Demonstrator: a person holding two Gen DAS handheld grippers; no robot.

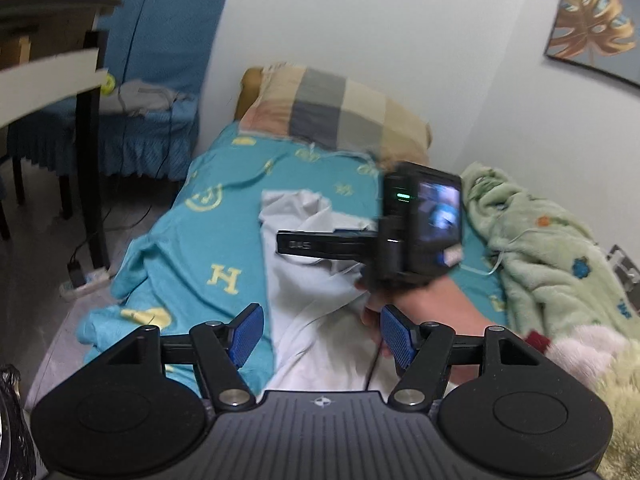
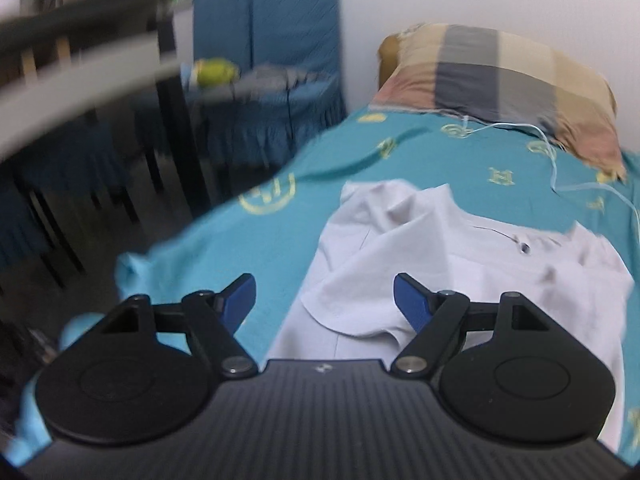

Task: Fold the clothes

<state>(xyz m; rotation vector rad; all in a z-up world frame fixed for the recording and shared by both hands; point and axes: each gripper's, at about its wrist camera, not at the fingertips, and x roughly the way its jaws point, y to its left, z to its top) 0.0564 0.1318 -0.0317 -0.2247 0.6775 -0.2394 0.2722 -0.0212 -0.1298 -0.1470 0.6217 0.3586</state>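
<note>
both tongs are wide open and hold nothing: the left tongs (image 1: 322, 336) hang above the near part of the white shirt (image 1: 316, 292), and the right tongs (image 2: 324, 300) hang above its near hem (image 2: 352, 312), with the blue pads apart on both. the shirt lies crumpled on the teal sheet (image 1: 200, 248), directly under and in front of both tongs, and its collar end is farther away, toward the checked pillow (image 2: 500, 80). the pictures are blurred, so i judge the tongs are moving fast, and a quick grab could catch two layers together or also pinch the sheet under the cloth. in the left view the right tongs (image 1: 320, 246) and the person's hand (image 1: 416, 308) cross in front, so the two tools may bump. a thin white cable (image 2: 552, 160) lies beyond the shirt near the pillow and could be dragged if the shirt is pulled.
</note>
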